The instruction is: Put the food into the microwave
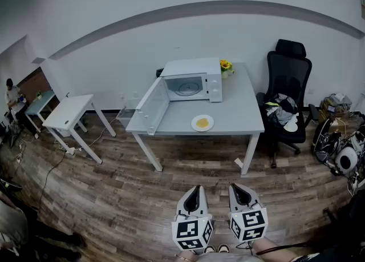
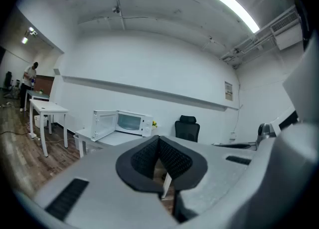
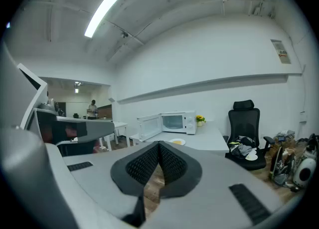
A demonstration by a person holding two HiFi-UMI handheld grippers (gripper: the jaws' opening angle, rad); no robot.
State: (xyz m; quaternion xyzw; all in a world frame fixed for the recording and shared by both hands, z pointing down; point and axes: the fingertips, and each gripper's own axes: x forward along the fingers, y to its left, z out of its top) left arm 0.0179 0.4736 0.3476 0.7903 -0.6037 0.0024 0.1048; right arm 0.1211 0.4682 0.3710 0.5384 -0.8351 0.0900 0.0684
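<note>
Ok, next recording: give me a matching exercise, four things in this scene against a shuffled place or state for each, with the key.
Things:
1. microwave door
2. plate of food
3. yellow flowers
4. black office chair

Places or states:
A. on the floor to the right of the table
B. swung open
C. on the table in front of the microwave
D. beside the microwave at the table's back edge

Pairs: 1-B, 2-C, 3-D, 4-A
</note>
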